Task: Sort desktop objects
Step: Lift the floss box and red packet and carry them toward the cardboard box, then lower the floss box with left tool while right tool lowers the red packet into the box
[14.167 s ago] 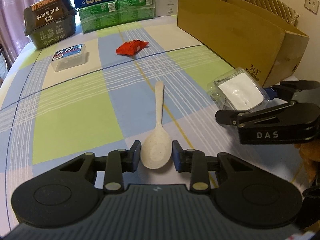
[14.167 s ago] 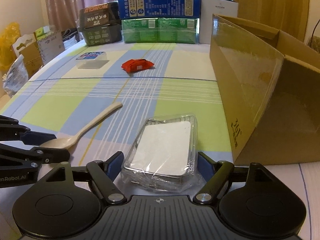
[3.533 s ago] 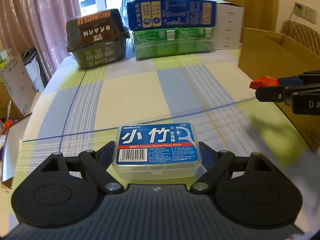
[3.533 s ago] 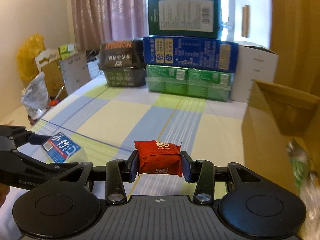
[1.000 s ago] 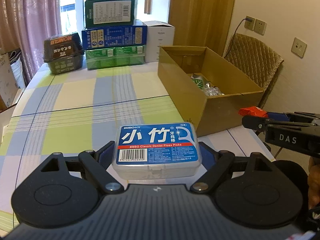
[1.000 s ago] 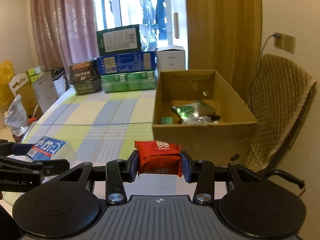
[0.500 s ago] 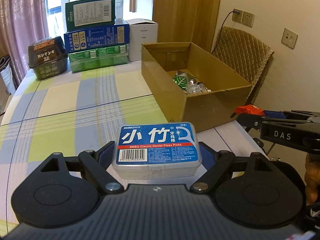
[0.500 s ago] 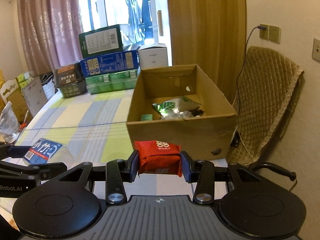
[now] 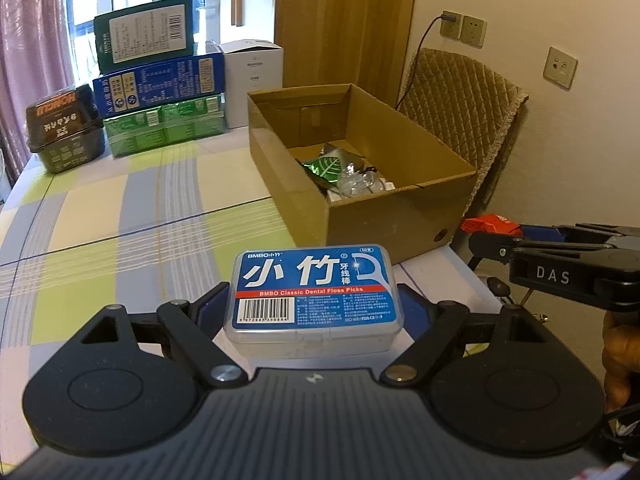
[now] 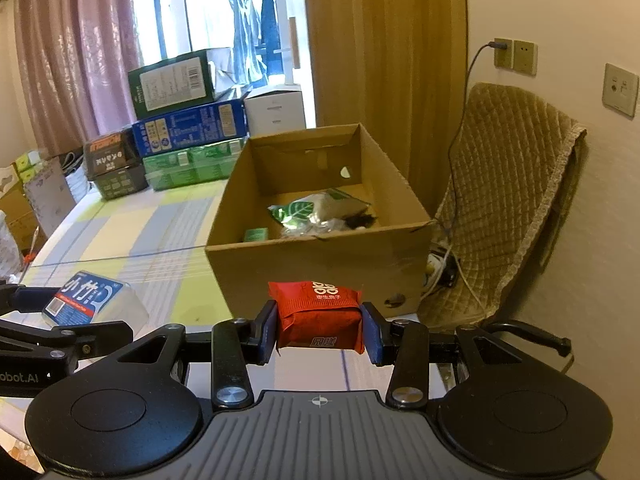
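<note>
Both grippers are now lifting higher, w/ the cardboard box (image 10: 320, 256) at frame centre; left gripper (image 9: 313, 307) is gripping 1 floss box (image 9: 313, 292), right gripper (image 10: 319, 330) is gripping 1 red packet (image 10: 320, 316).

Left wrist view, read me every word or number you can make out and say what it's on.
"BMBO Classic Dental Floss Picks": floss box, held in the left gripper.
"小竹": same box, large.
"DAS": right gripper.
"HONGLI", upside down: dark tub.
Barcode digits, fine print and the stacked cartons: too small to read.
</note>
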